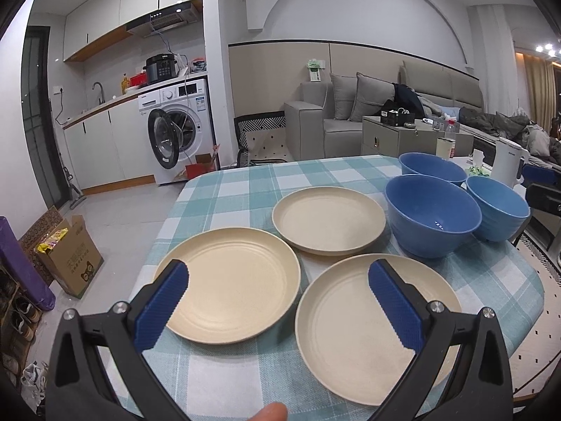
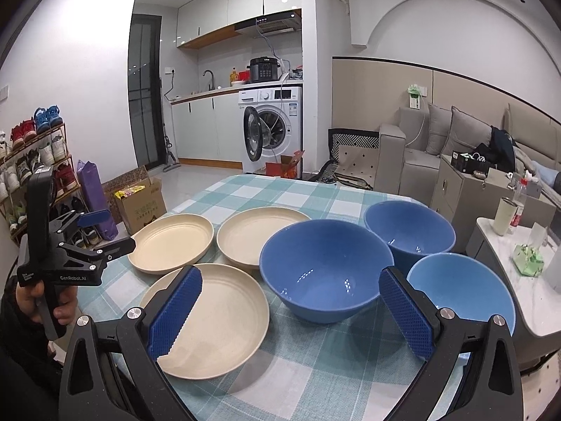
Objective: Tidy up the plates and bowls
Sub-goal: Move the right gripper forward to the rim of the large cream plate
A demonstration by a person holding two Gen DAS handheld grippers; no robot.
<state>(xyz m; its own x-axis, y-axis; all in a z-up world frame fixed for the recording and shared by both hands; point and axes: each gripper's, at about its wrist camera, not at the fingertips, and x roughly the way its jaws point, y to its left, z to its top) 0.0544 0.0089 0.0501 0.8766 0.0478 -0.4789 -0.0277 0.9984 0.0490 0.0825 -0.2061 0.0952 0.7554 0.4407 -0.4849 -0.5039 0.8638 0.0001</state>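
Nothing gripped yet: left gripper (image 1: 278, 301) and right gripper (image 2: 291, 310) both gape above plates (image 1: 231, 286) and bowls (image 2: 324, 266); next, probably nest one bowl inside another

Two handheld black grippers showing blue textured pads

The left gripper (image 1: 278, 310) and right gripper (image 2: 289, 310) are each showing black angular arms, silver round screws and blue cross-hatched pads with saw-toothed edges; white "GenRobot.AI" lettering is showing on the left one's body, above a hand (image 2: 52, 301) wearing a dark sleeve.

Both wrist views face forward, near above the shared table (image 1: 245, 182).
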